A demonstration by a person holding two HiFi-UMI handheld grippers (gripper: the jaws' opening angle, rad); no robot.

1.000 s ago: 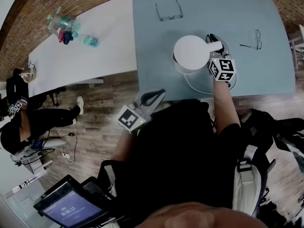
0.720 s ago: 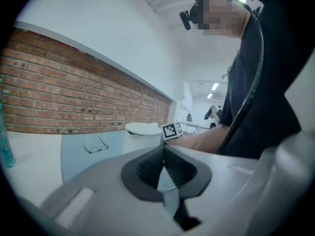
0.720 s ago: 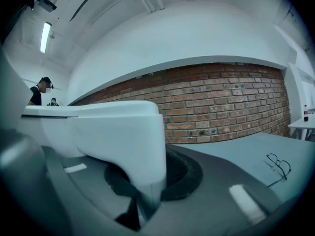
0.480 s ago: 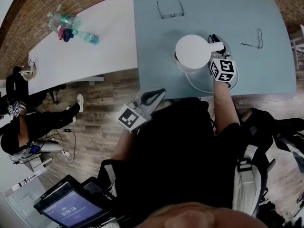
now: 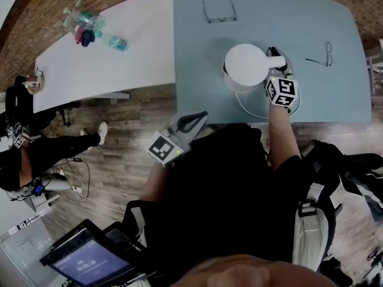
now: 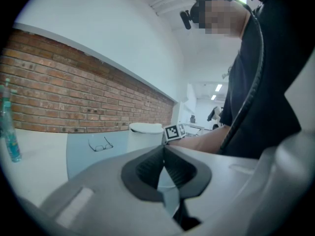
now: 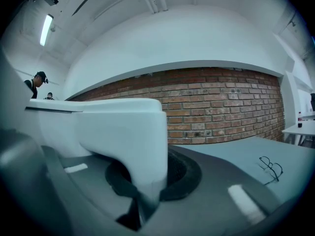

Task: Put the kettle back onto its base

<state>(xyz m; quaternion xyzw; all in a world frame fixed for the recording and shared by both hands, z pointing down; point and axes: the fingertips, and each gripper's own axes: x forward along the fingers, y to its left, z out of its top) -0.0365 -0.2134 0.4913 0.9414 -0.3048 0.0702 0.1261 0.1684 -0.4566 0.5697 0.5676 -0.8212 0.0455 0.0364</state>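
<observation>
Two closing R-gripper [image 5: 274, 55] jaws on kettle-handle [image 7: 129, 136]

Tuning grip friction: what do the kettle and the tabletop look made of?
Kettle: probably plastic, white with a smooth satin finish. The shape is rounded and moulded, the shading is soft, and there is no metallic glint.
Tabletop: looks like laminate or painted board, grey-blue and matte. The colour is uniform, with no grain and no sharp reflections.
</observation>
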